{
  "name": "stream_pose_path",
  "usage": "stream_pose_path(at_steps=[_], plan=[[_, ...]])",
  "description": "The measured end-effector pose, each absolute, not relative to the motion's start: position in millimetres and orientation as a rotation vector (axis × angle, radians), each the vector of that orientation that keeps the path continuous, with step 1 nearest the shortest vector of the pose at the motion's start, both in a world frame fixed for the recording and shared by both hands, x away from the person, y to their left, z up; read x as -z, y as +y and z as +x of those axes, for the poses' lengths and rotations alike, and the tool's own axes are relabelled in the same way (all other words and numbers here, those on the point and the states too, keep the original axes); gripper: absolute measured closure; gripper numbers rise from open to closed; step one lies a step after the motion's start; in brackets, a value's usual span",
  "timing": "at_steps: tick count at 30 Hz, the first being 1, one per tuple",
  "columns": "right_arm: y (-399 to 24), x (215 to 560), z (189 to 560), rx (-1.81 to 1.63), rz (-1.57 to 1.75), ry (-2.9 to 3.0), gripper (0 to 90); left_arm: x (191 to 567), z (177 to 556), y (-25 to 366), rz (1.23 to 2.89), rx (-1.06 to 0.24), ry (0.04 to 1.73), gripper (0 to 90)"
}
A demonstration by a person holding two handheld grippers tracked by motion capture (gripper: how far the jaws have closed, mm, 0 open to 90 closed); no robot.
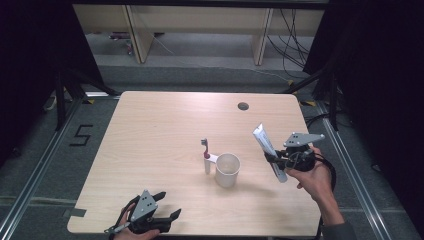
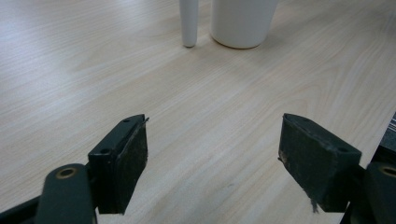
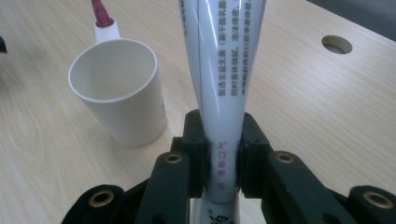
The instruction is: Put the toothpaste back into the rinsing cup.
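Clamping a white toothpaste tube (image 3: 222, 93) near its lower end, the right gripper (image 1: 276, 159) holds it tilted above the table (image 1: 150, 150), right of the white cup (image 1: 227, 170). The right gripper view cuts off both tube ends; its small printed characters are too blurred to read. The toothbrush (image 1: 205, 156) beside the cup shows whole from the high view. The left gripper (image 2: 212, 158) hangs with fingers wide apart, holding nothing.

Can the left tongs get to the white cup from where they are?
Probably yes. The left tongs are open with nothing in them, and only bare table lies between them and the white cup. The toothbrush holder stands just beside it.
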State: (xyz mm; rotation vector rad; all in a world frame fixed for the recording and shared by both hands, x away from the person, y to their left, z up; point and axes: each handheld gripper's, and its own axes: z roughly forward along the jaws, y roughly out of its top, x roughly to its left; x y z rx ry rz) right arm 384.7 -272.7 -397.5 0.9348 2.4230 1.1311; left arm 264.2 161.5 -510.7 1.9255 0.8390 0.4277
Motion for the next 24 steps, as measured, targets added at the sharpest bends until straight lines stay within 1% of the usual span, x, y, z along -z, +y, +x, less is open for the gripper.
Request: stream_pose_path(at_steps=[9,24], plan=[[-260.5,393.4,392.0,-1.222,0.900,2.352,77.0,511.1,265.0,160.7,1.926,-0.423,0.848,21.0],[-249.3,387.8,398.3,-1.299,0.912,2.315,77.0,511.4,264.5,160.3,1.912,-0.422,0.859,20.7]])
